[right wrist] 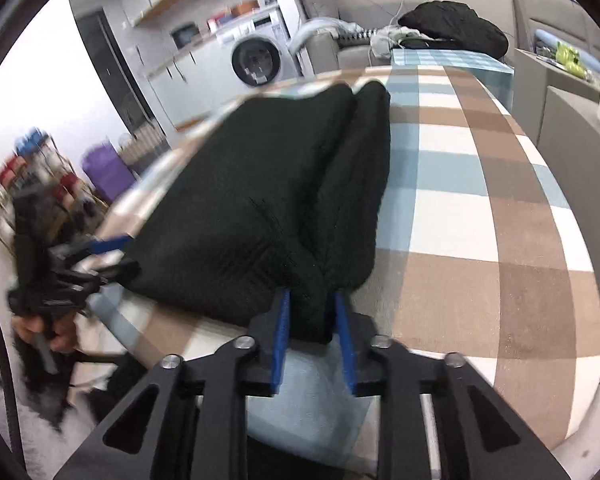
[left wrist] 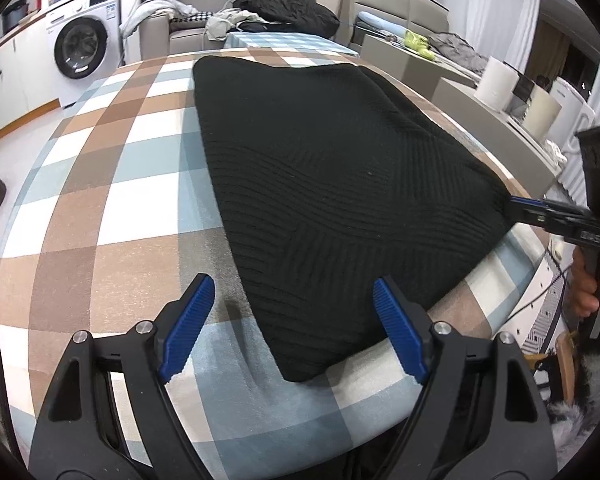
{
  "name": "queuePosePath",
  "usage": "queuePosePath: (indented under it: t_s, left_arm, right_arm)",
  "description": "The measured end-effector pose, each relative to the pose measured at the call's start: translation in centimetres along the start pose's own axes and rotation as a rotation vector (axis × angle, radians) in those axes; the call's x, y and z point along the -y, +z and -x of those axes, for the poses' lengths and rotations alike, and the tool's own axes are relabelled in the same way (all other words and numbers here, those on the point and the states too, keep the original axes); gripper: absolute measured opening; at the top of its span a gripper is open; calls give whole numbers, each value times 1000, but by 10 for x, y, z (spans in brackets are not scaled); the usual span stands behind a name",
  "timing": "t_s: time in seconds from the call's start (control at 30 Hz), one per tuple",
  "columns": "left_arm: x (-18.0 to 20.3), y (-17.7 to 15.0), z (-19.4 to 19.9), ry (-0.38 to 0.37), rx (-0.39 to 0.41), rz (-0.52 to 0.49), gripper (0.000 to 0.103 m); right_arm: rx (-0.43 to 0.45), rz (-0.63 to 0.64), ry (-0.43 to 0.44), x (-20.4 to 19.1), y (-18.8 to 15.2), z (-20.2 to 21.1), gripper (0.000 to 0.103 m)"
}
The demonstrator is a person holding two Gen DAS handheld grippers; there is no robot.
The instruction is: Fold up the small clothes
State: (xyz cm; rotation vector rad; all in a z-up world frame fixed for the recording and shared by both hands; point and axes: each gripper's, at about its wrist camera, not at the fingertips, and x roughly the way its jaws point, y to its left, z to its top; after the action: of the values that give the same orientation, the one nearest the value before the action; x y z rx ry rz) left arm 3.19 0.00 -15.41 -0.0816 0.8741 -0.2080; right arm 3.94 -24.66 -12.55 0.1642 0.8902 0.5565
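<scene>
Garment: black ribbed knit garment (left wrist: pixel 320 184), folded, lying flat on the checked cloth (left wrist: pixel 112 208) that covers the table; its near corner hangs toward the table's front edge.
Garment's shape: in the right wrist view (right wrist: pixel 236 216) it shows a thick main fold and a narrower roll along its right side, the two meeting in a bunched corner at the near end.
Right gripper: (right wrist: pixel 312 340) its blue pads (right wrist: pixel 282 344) stand narrow and pinch that bunched near corner of the garment; the knit fills the gap between them.
Right gripper from the other side: in the left wrist view it (left wrist: pixel 518 204) reaches in level at the garment's right corner, a person's hand (left wrist: pixel 592 284) around its handle.
Left gripper: (left wrist: pixel 294 328) fingers spread wide, one blue pad (left wrist: pixel 188 324) over the cloth to the garment's left, the other over the garment's near part; whether that pad touches the knit cannot be told, and nothing is clamped.
Left gripper from the other side: blurred at the garment's left edge in the right wrist view (right wrist: pixel 100 256).
Beyond the garment: washing machine (left wrist: pixel 84 44) far left, grey sofa with a dark heap of clothes (left wrist: pixel 288 4) behind the table's far end.
Right of the garment: white rolls (left wrist: pixel 500 84) on a ledge.
</scene>
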Motion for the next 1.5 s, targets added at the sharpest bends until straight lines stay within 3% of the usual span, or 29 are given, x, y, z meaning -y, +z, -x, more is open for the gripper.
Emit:
queuePosePath:
  t_s: [0.03,0.07,0.13,0.27,0.3,0.37,0.43,0.57,1.03,1.27,1.5]
  left_arm:
    - [-3,0,0,0,-1,15,80]
    - [-6,1,-2,2,-4,31,80]
    - [-9,1,-3,4,-11,51,80]
    - [-12,1,-7,-14,-15,66,78]
    - [-13,2,-8,-22,-12,67,75]
    - [-13,2,-8,-31,-6,66,49]
    - [-13,5,-10,-39,-7,63,34]
    - [-16,12,-14,-25,-7,67,25]
    - [-46,66,-46,120,17,78,23]
    - [-57,79,-56,121,23,90,23]
    - [-59,78,-56,123,34,93,23]
  right_arm:
    - [14,-15,9,2,0,4,48]
    - [35,-38,20,5,1,7,54]
    - [67,-74,33,8,5,10,55]
    - [48,-108,27,4,8,-9,57]
    - [42,-110,18,2,9,-16,57]
    - [38,-100,6,-2,9,-26,56]
    - [52,-81,-18,-10,6,-26,44]
    - [58,-65,-36,-14,4,-29,35]
    - [41,-5,-117,-34,45,-74,34]
    - [39,-27,-130,-29,65,-91,35]
    - [44,-26,-128,-30,64,-89,36]
